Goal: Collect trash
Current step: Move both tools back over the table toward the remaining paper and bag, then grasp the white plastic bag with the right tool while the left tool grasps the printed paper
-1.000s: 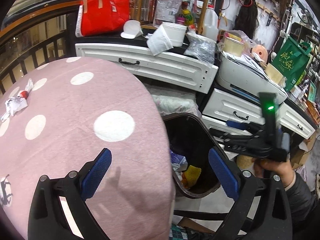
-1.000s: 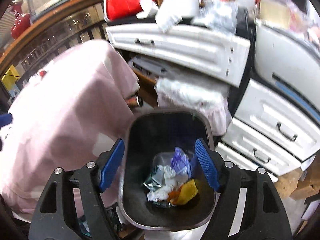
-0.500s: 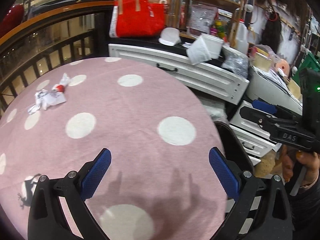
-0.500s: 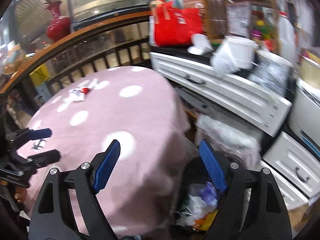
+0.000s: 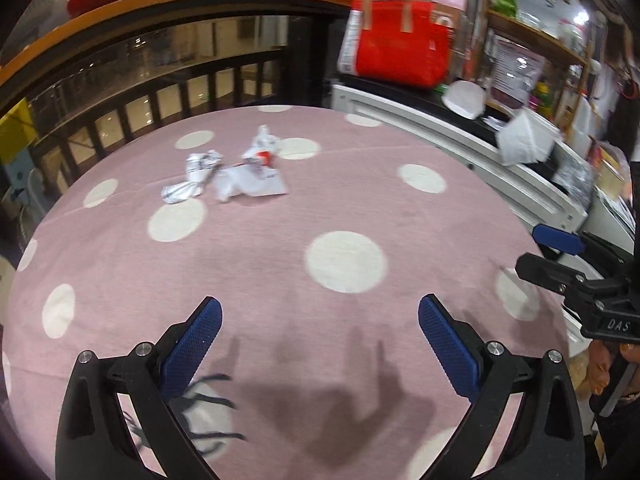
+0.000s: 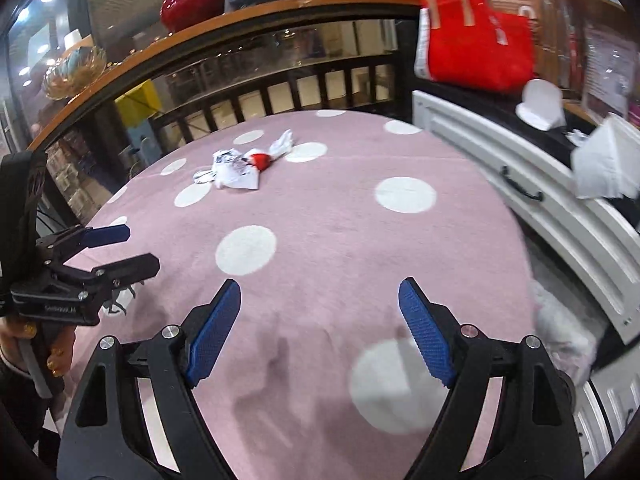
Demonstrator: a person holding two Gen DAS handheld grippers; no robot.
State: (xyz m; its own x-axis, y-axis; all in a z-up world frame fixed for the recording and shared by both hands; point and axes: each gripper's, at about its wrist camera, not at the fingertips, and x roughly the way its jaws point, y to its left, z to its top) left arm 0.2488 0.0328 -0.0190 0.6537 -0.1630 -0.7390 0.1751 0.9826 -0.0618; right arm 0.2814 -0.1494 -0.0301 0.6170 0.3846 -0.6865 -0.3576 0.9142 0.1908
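A: Item, trash outstanding: crumpled white wrappers, one with a red scrap among them; location, far side of the round table under the pink dotted cloth; lying loose, nothing touching them.

B: Bin?

A: Not in either view now; whatever it already holds cannot be counted from here.

B: Left gripper?

A: Jaws wide, nothing between the blue pads; poised over the near edge of the cloth, well apart from the wrappers.

B: Right gripper?

A: Also spread wide and empty; likewise over the near half of the table.

B: Progress?

A: My judgement: this pile is untouched; reach, pick-up and carry to the bin all remain for it.
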